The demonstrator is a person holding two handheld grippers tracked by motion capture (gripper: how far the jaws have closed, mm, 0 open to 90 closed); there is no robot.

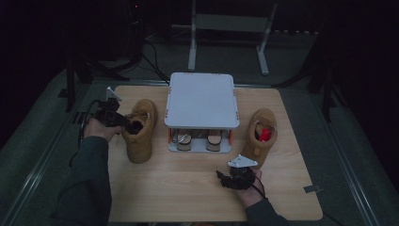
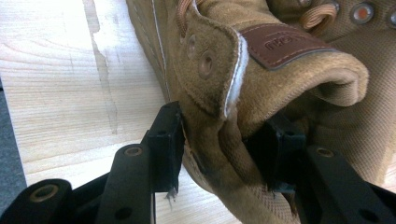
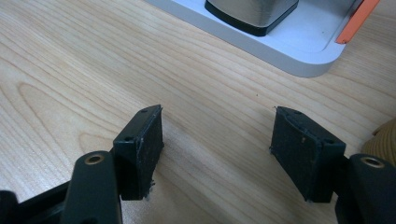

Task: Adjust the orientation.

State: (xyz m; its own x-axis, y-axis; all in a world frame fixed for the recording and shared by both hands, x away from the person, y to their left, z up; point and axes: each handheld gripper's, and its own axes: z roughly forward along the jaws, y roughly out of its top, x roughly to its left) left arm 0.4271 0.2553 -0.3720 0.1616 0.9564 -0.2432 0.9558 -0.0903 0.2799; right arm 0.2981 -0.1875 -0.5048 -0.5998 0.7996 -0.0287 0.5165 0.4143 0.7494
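Two tan suede boots stand on the wooden table. The left boot (image 1: 140, 129) (image 2: 261, 79) has my left gripper (image 1: 123, 123) (image 2: 222, 149) at its collar. One jaw sits outside the collar wall and the other inside the opening, and the suede fills the gap between the pads. The right boot (image 1: 261, 136) holds something red (image 1: 266, 134) in its opening. My right gripper (image 1: 225, 180) (image 3: 217, 144) hovers low over bare wood near the front of the table, to the left of that boot. Its jaws are wide apart with nothing between them.
A white two-level rack (image 1: 201, 99) stands between the boots, with two shoes (image 1: 183, 140) (image 1: 214, 140) on its lower shelf. Its base (image 3: 299, 51) and an orange post (image 3: 359, 21) lie just ahead of my right gripper. A metal stand (image 1: 228, 28) is behind the table.
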